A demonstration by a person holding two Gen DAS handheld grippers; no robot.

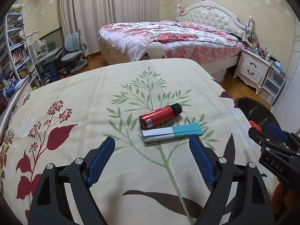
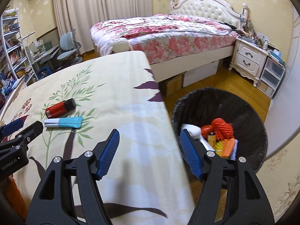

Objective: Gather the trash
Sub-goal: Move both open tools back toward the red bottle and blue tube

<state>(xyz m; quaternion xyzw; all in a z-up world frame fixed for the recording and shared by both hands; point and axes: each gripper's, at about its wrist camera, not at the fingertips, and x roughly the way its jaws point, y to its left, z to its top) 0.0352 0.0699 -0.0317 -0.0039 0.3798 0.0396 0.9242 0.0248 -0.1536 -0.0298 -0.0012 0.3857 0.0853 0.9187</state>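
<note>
Left wrist view: the left gripper (image 1: pixel 152 143) hangs over the cloth (image 1: pixel 84 97) with its jaws spread wide and nothing between them. Just past its tips, toward 12 o'clock, lies a box (image 1: pixel 171 132), white and teal; a red bottle (image 1: pixel 160 115) with a black cap lies touching it on the far side. The right gripper (image 1: pixel 266 133) shows at 3 o'clock, by the bin (image 1: pixel 262 116).

Right wrist view: the right gripper (image 2: pixel 150 136) straddles the cloth's (image 2: pixel 120 86) edge, jaws well apart and empty. The bin (image 2: pixel 249 112) at 2 o'clock holds orange rope (image 2: pixel 223 129) and other scraps. The bottle (image 2: pixel 60 107) and box (image 2: pixel 63 122) lie at 10 o'clock, near the left gripper (image 2: pixel 24 127).
</note>
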